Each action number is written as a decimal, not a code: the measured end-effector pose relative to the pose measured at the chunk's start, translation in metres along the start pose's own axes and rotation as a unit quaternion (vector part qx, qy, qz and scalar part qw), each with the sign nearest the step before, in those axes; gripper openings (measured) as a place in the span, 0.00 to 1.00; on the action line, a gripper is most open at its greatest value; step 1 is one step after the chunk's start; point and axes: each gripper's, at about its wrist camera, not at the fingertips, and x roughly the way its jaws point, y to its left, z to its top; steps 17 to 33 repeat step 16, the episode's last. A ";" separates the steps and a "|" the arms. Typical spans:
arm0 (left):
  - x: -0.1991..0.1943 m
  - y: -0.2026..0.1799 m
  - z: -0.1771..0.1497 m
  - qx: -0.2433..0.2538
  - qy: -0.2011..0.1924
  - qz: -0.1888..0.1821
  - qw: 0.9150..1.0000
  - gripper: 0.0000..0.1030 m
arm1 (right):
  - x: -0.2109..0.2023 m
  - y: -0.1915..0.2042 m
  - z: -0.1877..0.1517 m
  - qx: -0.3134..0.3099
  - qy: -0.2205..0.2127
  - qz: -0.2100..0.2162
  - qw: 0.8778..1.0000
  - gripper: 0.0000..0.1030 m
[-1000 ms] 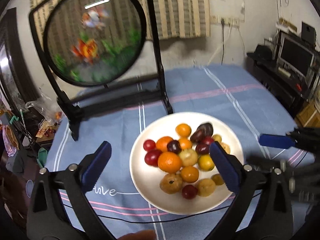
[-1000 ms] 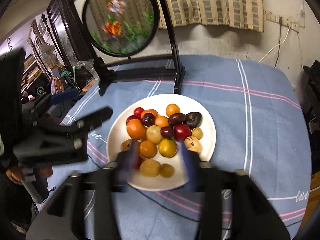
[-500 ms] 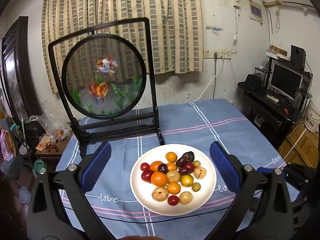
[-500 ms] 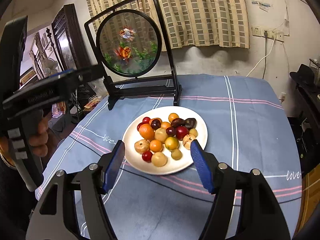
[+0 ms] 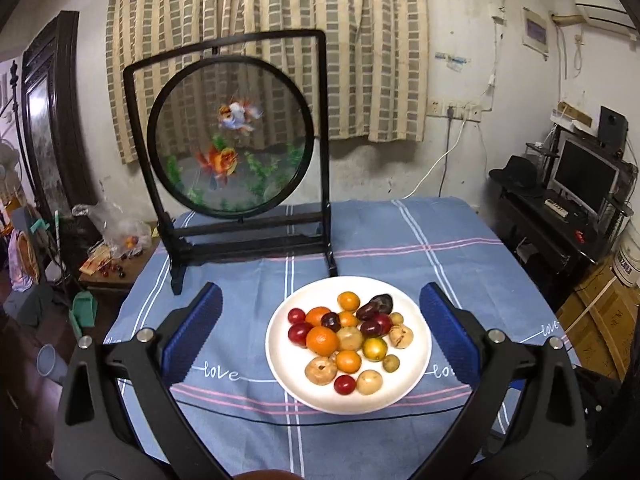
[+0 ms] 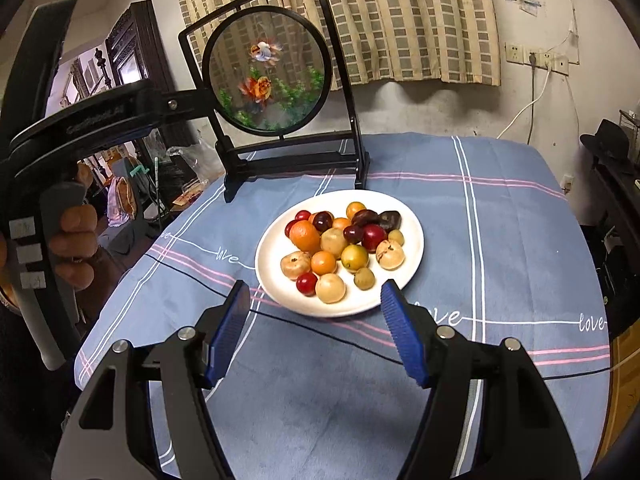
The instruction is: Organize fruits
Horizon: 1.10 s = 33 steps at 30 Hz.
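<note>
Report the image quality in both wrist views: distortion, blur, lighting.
Left wrist view: fisheye bends the curtain and walls, corners go black, plate and fruit are sharp. Right wrist view: same barrel distortion, tablecloth evenly lit, the other hand-held gripper looms dark and soft at left.

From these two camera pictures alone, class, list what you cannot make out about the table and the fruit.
- Where the sorted fruit should go: neither view shows a second dish beside the plate.
- Fruit underneath the pile: covered by the top pieces, both views.
- Near table edge: hidden behind the right tool, right view.
- Items on the side stand: too small, left view.
</note>
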 end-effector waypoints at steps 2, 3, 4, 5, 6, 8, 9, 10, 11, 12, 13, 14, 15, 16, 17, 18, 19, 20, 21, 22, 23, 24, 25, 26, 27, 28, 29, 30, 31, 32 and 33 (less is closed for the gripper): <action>0.004 0.003 -0.001 -0.005 0.010 0.006 1.000 0.98 | 0.000 0.001 -0.001 -0.002 0.002 -0.001 1.000 0.66; 0.005 0.004 -0.001 -0.006 0.014 0.009 1.000 0.98 | 0.000 0.002 -0.001 -0.004 0.003 -0.003 1.000 0.66; 0.005 0.005 -0.001 -0.007 0.016 0.011 1.000 0.98 | 0.001 0.003 -0.001 -0.006 0.003 -0.005 1.000 0.67; 0.007 0.006 -0.002 -0.009 0.021 0.014 1.000 0.98 | 0.001 0.004 -0.001 -0.011 0.003 -0.013 1.000 0.69; 0.008 0.006 -0.002 -0.009 0.023 0.018 1.000 0.98 | 0.002 0.005 -0.001 -0.016 0.003 -0.022 1.000 0.71; 0.010 0.006 -0.003 -0.002 0.028 0.025 0.999 0.98 | 0.005 0.007 -0.002 -0.028 0.004 -0.046 0.999 0.74; 0.010 0.005 -0.004 0.004 0.030 0.023 0.999 0.98 | 0.007 0.007 -0.002 -0.031 0.006 -0.053 0.998 0.74; 0.010 0.004 -0.004 0.007 0.031 0.025 0.999 0.98 | 0.009 0.007 -0.002 -0.031 0.008 -0.056 0.998 0.74; 0.009 0.004 -0.004 0.007 0.029 0.031 0.999 0.98 | 0.010 0.006 -0.003 -0.030 0.010 -0.053 0.998 0.74; 0.008 0.004 -0.004 0.007 0.026 0.033 0.999 0.98 | 0.011 0.005 -0.004 -0.029 0.011 -0.052 0.998 0.74; 0.006 0.005 -0.004 0.006 0.026 0.031 0.999 0.98 | 0.011 0.005 -0.004 -0.029 0.013 -0.052 0.998 0.74; 0.006 0.005 -0.003 0.003 0.027 0.026 0.999 0.98 | 0.013 0.005 -0.005 -0.032 0.015 -0.053 0.998 0.74; 0.006 0.006 -0.003 0.000 0.028 0.024 0.999 0.98 | 0.013 0.006 -0.005 -0.033 0.016 -0.054 0.998 0.74; 0.005 0.007 -0.003 -0.002 0.027 0.027 0.999 0.98 | 0.013 0.006 -0.005 -0.034 0.017 -0.053 0.998 0.74; 0.005 0.007 -0.003 -0.002 0.027 0.027 0.999 0.98 | 0.013 0.006 -0.005 -0.034 0.017 -0.053 0.998 0.74; 0.005 0.007 -0.003 -0.002 0.027 0.027 0.999 0.98 | 0.013 0.006 -0.005 -0.034 0.017 -0.053 0.998 0.74; 0.005 0.007 -0.003 -0.002 0.027 0.027 0.999 0.98 | 0.013 0.006 -0.005 -0.034 0.017 -0.053 0.998 0.74; 0.005 0.007 -0.003 -0.002 0.027 0.027 0.999 0.98 | 0.013 0.006 -0.005 -0.034 0.017 -0.053 0.998 0.74; 0.005 0.007 -0.003 -0.002 0.027 0.027 0.999 0.98 | 0.013 0.006 -0.005 -0.034 0.017 -0.053 0.998 0.74; 0.005 0.007 -0.003 -0.002 0.027 0.027 0.999 0.98 | 0.013 0.006 -0.005 -0.034 0.017 -0.053 0.998 0.74; 0.005 0.007 -0.003 -0.002 0.027 0.027 0.999 0.98 | 0.013 0.006 -0.005 -0.034 0.017 -0.053 0.998 0.74; 0.005 0.007 -0.003 -0.002 0.027 0.027 0.999 0.98 | 0.013 0.006 -0.005 -0.034 0.017 -0.053 0.998 0.74; 0.005 0.007 -0.003 -0.002 0.027 0.027 0.999 0.98 | 0.013 0.006 -0.005 -0.034 0.017 -0.053 0.998 0.74; 0.005 0.007 -0.003 -0.002 0.027 0.027 0.999 0.98 | 0.013 0.006 -0.005 -0.034 0.017 -0.053 0.998 0.74; 0.005 0.007 -0.003 -0.002 0.027 0.027 0.999 0.98 | 0.013 0.006 -0.005 -0.034 0.017 -0.053 0.998 0.74; 0.005 0.007 -0.003 -0.002 0.027 0.027 0.999 0.98 | 0.013 0.006 -0.005 -0.034 0.017 -0.053 0.998 0.74; 0.005 0.007 -0.003 -0.002 0.027 0.027 0.999 0.98 | 0.013 0.006 -0.005 -0.034 0.017 -0.053 0.998 0.74; 0.005 0.007 -0.003 -0.002 0.027 0.027 0.999 0.98 | 0.013 0.006 -0.005 -0.034 0.017 -0.053 0.998 0.74; 0.005 0.007 -0.003 -0.002 0.027 0.027 0.999 0.98 | 0.013 0.006 -0.005 -0.034 0.017 -0.053 0.998 0.74; 0.005 0.007 -0.003 -0.002 0.027 0.027 0.999 0.98 | 0.013 0.006 -0.005 -0.034 0.017 -0.053 0.998 0.74; 0.005 0.007 -0.003 -0.002 0.027 0.027 0.999 0.98 | 0.013 0.006 -0.005 -0.034 0.017 -0.053 0.998 0.74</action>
